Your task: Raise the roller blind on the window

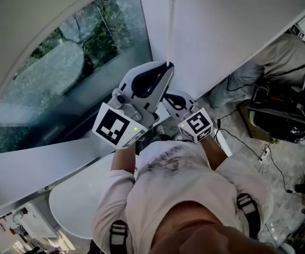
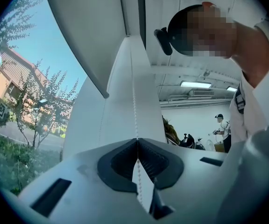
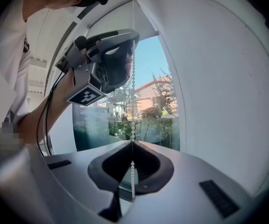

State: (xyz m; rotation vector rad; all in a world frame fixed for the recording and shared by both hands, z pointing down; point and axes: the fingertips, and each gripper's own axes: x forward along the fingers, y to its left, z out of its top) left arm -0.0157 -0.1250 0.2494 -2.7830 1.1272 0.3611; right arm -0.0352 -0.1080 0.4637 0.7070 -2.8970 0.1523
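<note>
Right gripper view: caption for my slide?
Right gripper shut on the bead chain; left gripper grips it higher, window behind.

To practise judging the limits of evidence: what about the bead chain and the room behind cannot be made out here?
Upper end of the white bead chain: cut off by the head view's top edge.
Its lower end: hidden behind the right hand-held gripper in the right gripper view.
What the distant standing person holds: too small, left gripper view.
</note>
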